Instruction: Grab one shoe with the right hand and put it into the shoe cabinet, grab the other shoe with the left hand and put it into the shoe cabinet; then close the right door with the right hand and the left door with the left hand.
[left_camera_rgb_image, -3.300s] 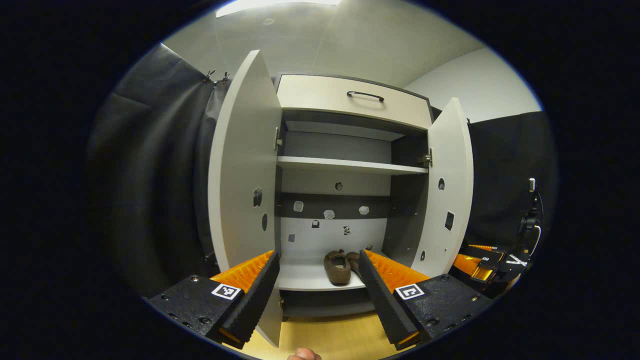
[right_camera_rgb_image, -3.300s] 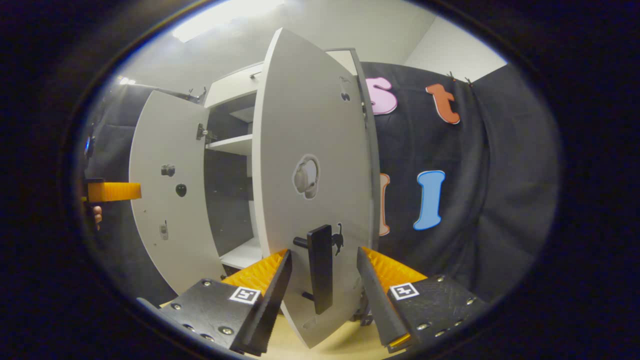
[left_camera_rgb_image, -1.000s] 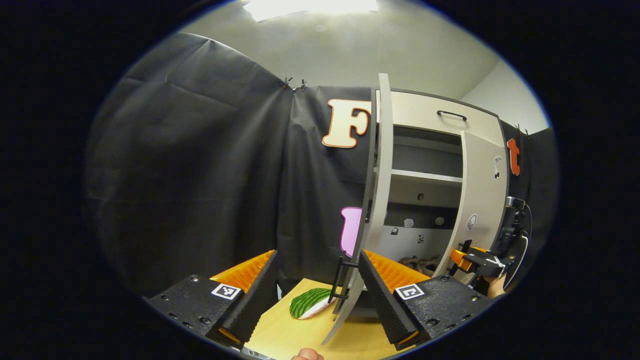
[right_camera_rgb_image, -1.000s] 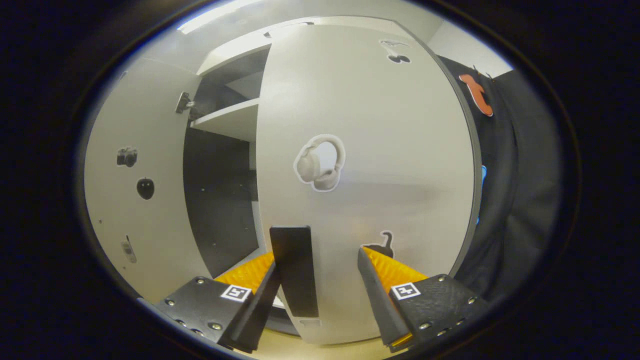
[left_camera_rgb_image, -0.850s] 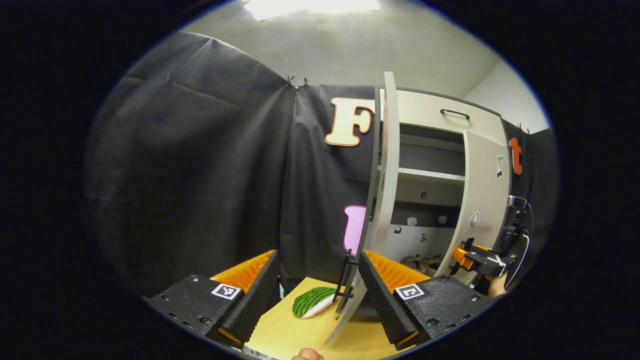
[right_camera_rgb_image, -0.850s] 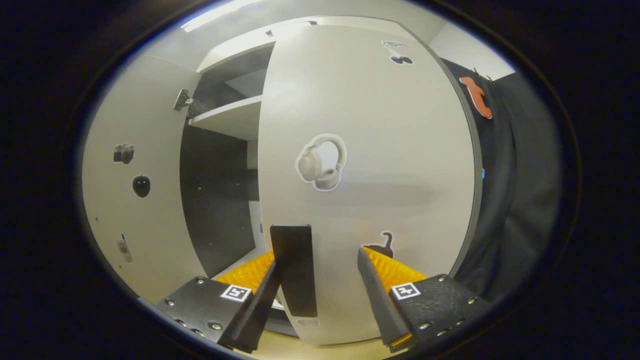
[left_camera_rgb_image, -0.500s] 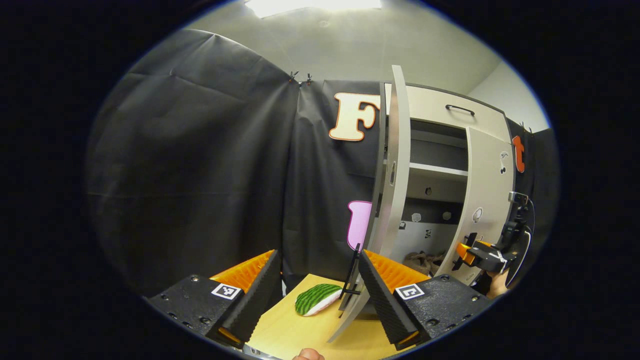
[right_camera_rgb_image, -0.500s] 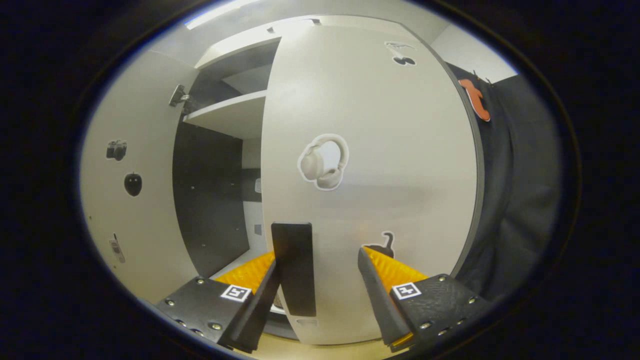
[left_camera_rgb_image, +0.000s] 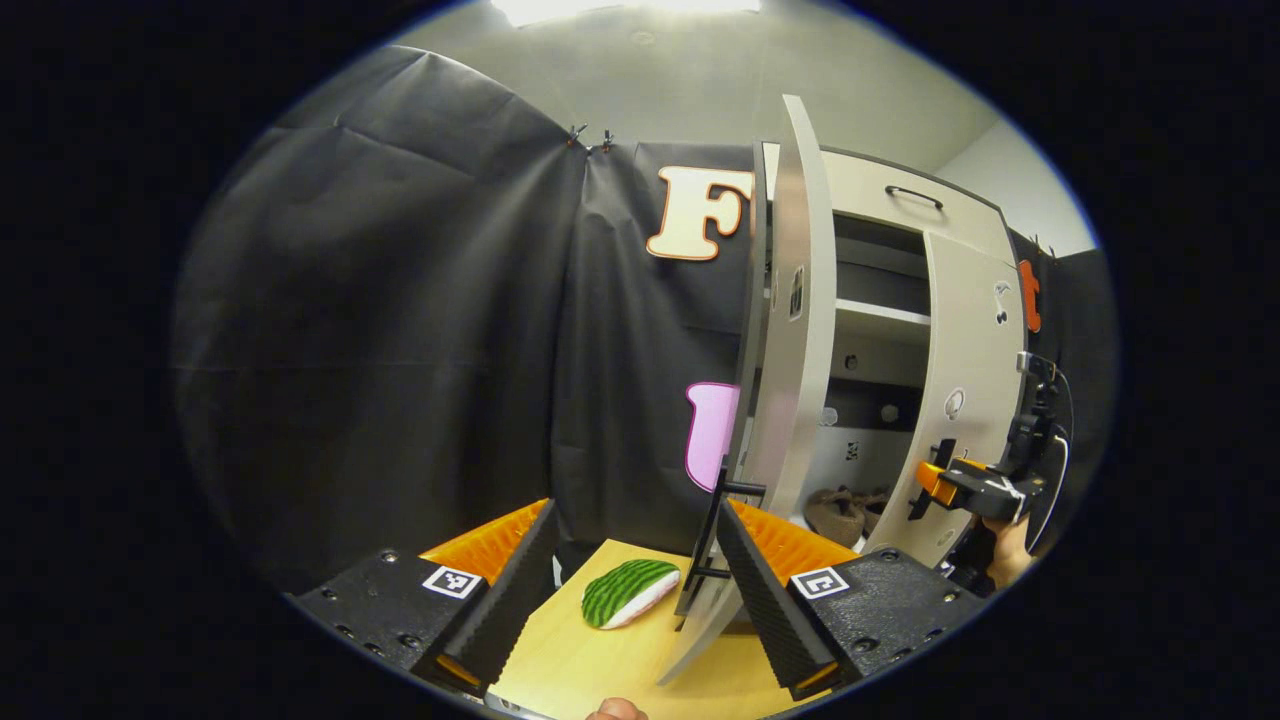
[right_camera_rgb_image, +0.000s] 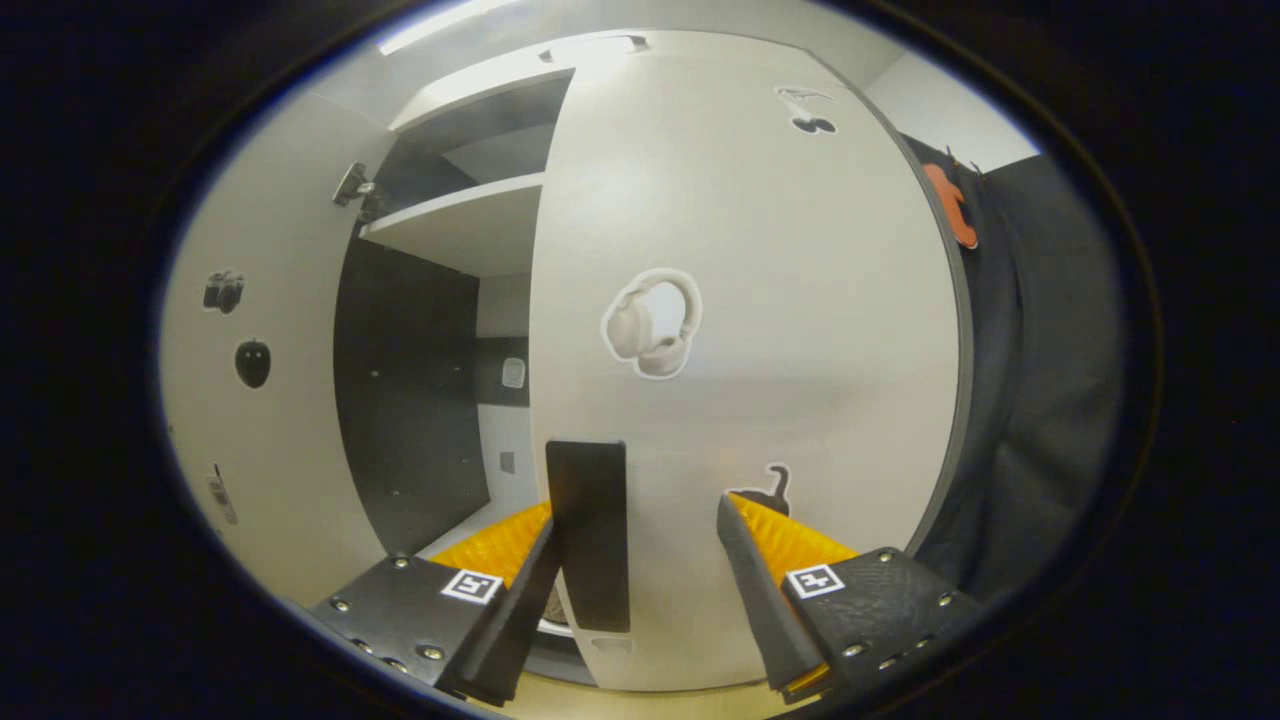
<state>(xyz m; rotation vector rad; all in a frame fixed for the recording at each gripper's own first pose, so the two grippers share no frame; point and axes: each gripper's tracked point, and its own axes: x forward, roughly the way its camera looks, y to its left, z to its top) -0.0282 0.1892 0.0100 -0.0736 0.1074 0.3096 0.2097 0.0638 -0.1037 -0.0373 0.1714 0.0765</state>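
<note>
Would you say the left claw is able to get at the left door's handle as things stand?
Probably yes: the left claw is open, and the left door's handle stands just before its fingers with nothing between.

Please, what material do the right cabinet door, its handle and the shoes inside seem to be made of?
Right door: probably laminated board, judging by its smooth, matt, pale grey face with a darker edge.
Handle: a flat black bar with a matt look; metal or plastic, I cannot tell.
Shoes: brown and fuzzy, likely a knitted or felt-like fabric.
</note>
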